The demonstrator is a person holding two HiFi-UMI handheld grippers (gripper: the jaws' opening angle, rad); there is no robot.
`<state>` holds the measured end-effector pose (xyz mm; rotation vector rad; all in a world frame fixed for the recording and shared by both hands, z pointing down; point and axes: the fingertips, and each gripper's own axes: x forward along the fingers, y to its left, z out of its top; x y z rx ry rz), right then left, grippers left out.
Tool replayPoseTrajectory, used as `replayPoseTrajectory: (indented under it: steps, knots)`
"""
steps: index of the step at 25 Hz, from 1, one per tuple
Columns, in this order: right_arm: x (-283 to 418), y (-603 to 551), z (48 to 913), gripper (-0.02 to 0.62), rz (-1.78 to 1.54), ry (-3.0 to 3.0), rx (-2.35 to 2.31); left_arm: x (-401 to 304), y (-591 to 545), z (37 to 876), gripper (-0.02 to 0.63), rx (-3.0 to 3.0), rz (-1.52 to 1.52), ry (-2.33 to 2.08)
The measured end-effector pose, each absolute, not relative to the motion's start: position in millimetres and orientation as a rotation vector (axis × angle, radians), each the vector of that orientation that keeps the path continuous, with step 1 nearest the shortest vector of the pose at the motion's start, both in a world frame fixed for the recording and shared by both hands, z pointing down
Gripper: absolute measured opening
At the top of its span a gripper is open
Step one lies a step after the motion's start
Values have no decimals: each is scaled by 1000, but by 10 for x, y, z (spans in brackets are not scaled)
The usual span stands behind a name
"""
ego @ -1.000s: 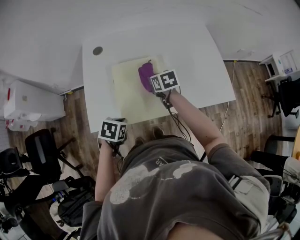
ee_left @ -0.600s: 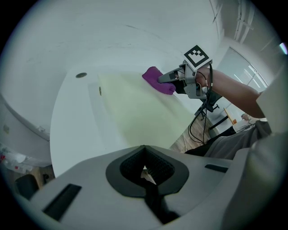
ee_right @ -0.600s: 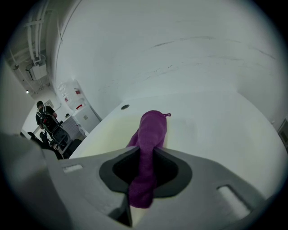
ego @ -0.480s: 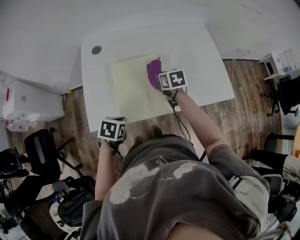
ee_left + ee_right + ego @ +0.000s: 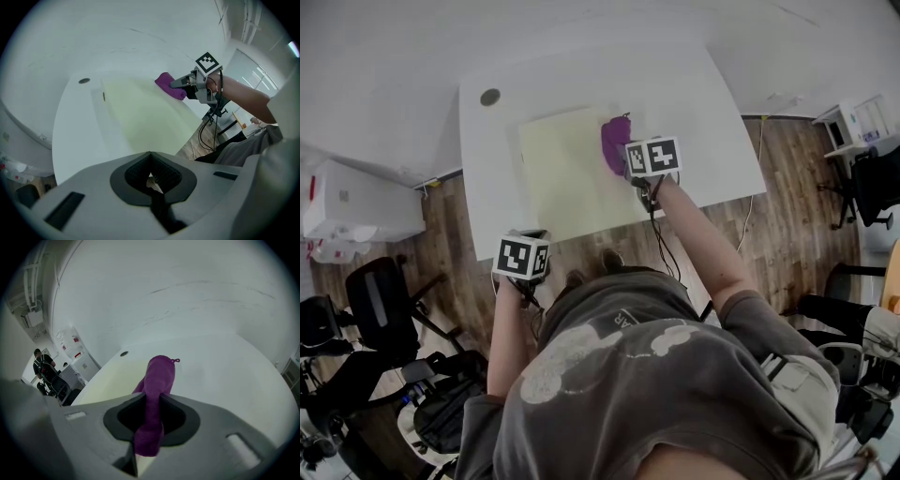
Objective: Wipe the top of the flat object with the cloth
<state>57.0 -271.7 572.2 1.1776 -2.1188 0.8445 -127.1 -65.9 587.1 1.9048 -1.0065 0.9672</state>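
A flat pale yellow-green board [image 5: 567, 173] lies on the white table [image 5: 694, 112]. My right gripper [image 5: 633, 161] is shut on a purple cloth [image 5: 614, 142], which rests at the board's right edge; the cloth [image 5: 157, 385] runs between the jaws in the right gripper view, and the board [image 5: 110, 385] shows to its left. My left gripper [image 5: 528, 246] hangs off the table's near edge, shut, with nothing held. In the left gripper view the board [image 5: 140, 115] stretches ahead, with the cloth [image 5: 169, 86] and right gripper [image 5: 180, 84] at its far side.
A round cable hole [image 5: 490, 97] sits in the table's far left corner. White cabinets [image 5: 356, 202] stand left of the table, black office chairs [image 5: 389, 309] at lower left, and a cable [image 5: 748, 202] hangs off the right edge. A person [image 5: 44, 369] stands far off.
My right gripper has dragged the purple cloth rightward across the board, from near its middle to its right edge. The left gripper has stayed put.
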Motion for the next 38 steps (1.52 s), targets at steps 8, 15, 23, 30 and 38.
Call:
replayPoseTrajectory:
  steps: [8,15,23,30,38]
  knots:
    - [39,-2457,5382,72,828,-2252,1066,-1271,-653,5842,-2,1917,911,-1021]
    - [-702,-2124,5262,72,868,-2344,897,-1277,-650,5839,-2,1940,931,-1013]
    - [-1265,-1785,5383,72,846,-2336,761,-1271,-660,5844,-3,1961,913,-996]
    - [-1432,-1632,5571,72,854,-2295,730,-1273,-628,5854,-2,1975,887,-980]
    - [-1461,-1618,5717,72,742,-2241,717,-1302,-645,5857,-2,1972,862,-970]
